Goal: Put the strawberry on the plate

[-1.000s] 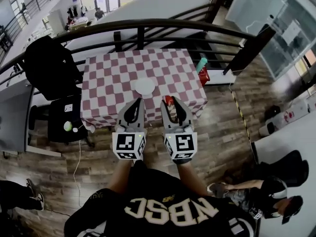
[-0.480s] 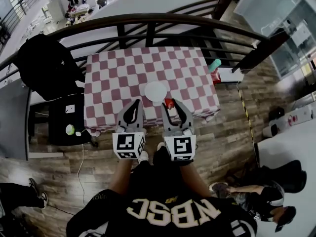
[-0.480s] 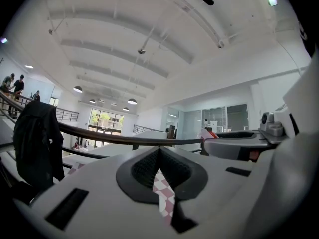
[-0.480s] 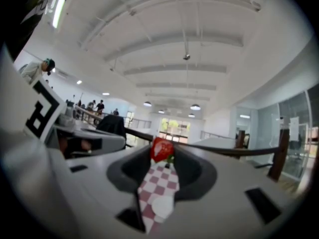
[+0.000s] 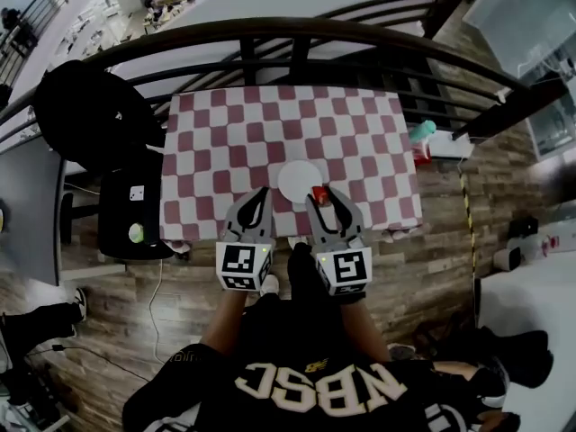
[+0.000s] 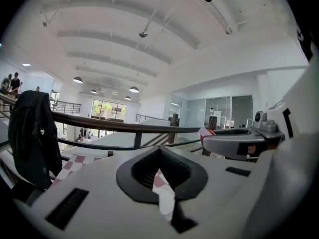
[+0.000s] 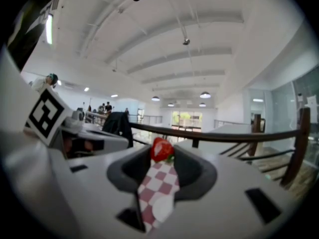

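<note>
Right claw [image 5: 322,196] is pinching the strawberry [image 5: 319,193] at its tips. In the right gripper view the red berry [image 7: 162,150] sits wedged between the two dark pads, with green leaves at its lower right. Below it, checked cloth shows through the gap. The berry is off the worktop [image 5: 225,142], held in the air just beside the near right rim of the white plate [image 5: 297,180]. I can't tell if it overlaps the rim. Left claw [image 5: 262,193] is pressed together with nothing in it. In the left gripper view its tips [image 6: 159,151] meet, and only a sliver of checked cloth shows behind them. Both claws are side by side over the near edge of the worktop, the left one just beside the plate's near left rim. The plate is empty and sits toward the near middle of the red-and-white checked cloth. A black jacket [image 5: 90,120] hangs on a chair left of the worktop. A dark curved railing [image 5: 297,32] runs behind the far edge. A small teal thing [image 5: 423,133] sits off the right far corner, too small to identify. Wood floor [image 5: 423,268] is below.
</note>
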{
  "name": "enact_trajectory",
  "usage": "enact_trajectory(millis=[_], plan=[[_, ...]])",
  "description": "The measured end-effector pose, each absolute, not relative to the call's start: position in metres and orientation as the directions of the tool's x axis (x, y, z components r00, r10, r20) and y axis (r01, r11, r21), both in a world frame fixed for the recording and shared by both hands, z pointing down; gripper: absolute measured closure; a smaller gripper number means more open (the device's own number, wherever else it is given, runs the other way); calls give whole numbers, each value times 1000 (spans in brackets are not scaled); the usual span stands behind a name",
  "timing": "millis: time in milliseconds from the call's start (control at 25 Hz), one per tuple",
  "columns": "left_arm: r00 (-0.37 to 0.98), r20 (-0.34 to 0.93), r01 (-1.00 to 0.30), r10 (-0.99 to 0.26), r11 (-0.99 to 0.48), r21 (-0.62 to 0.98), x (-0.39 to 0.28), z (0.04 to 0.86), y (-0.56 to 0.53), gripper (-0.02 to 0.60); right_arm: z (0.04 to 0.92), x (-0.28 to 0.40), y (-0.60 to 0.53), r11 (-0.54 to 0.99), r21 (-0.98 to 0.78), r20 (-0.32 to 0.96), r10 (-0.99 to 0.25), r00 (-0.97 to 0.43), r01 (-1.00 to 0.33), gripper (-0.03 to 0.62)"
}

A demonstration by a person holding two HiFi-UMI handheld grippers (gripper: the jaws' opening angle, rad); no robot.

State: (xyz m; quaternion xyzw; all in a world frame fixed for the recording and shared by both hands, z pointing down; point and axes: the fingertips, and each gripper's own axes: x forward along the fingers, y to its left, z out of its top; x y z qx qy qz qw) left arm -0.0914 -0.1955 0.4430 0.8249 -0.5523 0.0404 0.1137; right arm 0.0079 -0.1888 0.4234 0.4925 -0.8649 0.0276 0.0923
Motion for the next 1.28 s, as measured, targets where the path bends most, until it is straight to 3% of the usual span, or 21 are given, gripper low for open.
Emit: enact_trajectory(millis=[680,1280], plan=[[442,464,-893,-768,-427,144,-71,584,-264,572,563,21,-275,595,-34,470,-699,-539,-803,448],[412,573,-906,-708,-384,177,-66,671,-294,572,692,9,-303,588,-159,651,-541,-532,-793,448]])
